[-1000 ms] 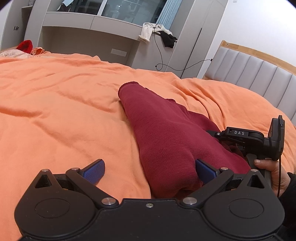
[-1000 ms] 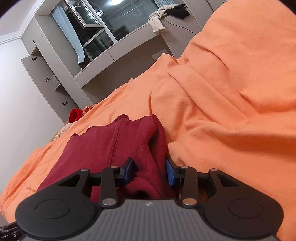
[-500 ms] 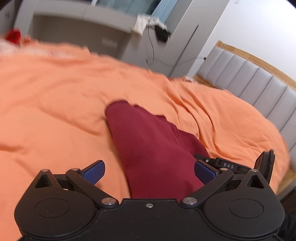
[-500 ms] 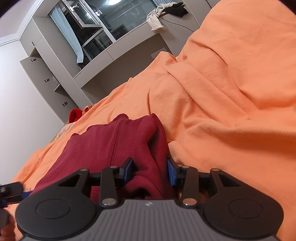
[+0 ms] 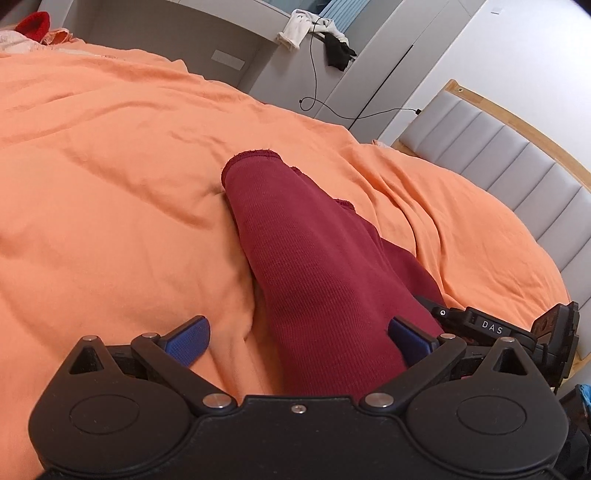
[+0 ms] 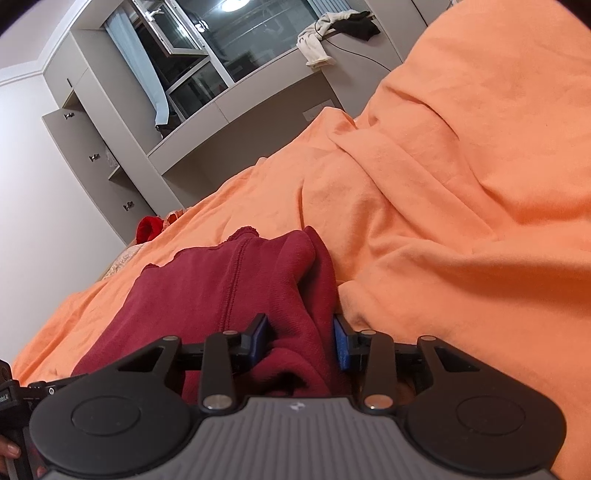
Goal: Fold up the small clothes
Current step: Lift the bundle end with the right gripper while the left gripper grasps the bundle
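A dark red garment [image 5: 314,258] lies folded lengthwise on the orange bedspread [image 5: 110,166], a long narrow strip whose hemmed end points away toward the grey cabinets [image 5: 166,33]. The left tool [image 5: 297,339] hangs low over the near end of the strip with its jaws spread wide: the right blue pad [image 5: 408,338] touches the cloth's edge, while the left pad [image 5: 188,338] stands apart over bare bedspread, so it grips nothing. The right tool [image 6: 300,341] has its jaws drawn in on a bunched fold of the garment [image 6: 229,291], the blue pads [image 6: 341,345] pressing the cloth from both sides, with a seam running up the fabric just left of the grip. In the left view the right tool's black body, marked DAS, sits just beside the garment's right edge. The bedspread rises in heavy wrinkled folds to the right of the garment in the right view. A grey padded headboard [image 5: 517,166] with a wooden rim stands beyond the bed, and light and dark clothes [image 5: 317,33] with a black cable [image 5: 314,74] hang off the cabinet ledge. A bright red item [image 6: 149,229] lies at the bed's far edge.
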Demonstrator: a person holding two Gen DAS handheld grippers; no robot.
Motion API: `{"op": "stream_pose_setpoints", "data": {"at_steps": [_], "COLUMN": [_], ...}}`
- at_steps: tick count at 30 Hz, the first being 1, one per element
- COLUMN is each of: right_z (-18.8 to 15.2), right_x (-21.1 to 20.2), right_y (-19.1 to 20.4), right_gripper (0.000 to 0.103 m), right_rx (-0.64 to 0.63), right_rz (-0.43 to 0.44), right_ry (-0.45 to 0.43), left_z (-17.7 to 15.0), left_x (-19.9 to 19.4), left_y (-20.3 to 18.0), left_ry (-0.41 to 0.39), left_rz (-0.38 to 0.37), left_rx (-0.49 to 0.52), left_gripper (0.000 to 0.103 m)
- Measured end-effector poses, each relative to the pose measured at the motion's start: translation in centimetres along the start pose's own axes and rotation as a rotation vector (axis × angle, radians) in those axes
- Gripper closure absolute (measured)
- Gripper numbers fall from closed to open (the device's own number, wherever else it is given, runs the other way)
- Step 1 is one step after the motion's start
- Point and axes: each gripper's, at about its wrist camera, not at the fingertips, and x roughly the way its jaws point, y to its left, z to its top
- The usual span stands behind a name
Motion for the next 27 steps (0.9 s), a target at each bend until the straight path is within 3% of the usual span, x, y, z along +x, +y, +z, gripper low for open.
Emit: {"op": "stream_pose_setpoints", "data": {"at_steps": [15, 21, 23, 27], "right_z": [0.0, 0.1, 0.3, 0.9], "right_x": [0.0, -0.1, -0.2, -0.6], "right_y": [0.2, 1.3, 2.1, 3.5], "right_gripper": [0.062, 0.077, 0.082, 0.084], "right_rx": [0.002, -0.043, -0.065, -0.075], "right_rz": [-0.005, -0.013, -0.027, 0.009], "right_ry": [0.002, -0.007, -0.020, -0.048], "left_z": [0.0, 0.2, 0.3, 0.6], "left_x": [-0.1, -0.3, -0.5, -1.0], "left_y": [-0.2, -0.2, -0.4, -0.6], "left_ry": [-0.001, 0.003, 0.001, 0.004], "left_rz": [0.011, 0.019, 0.022, -0.013], "left_rx": [0.005, 0.008, 0.017, 0.006], "left_gripper": [0.001, 0.001, 0.006, 0.036]}}
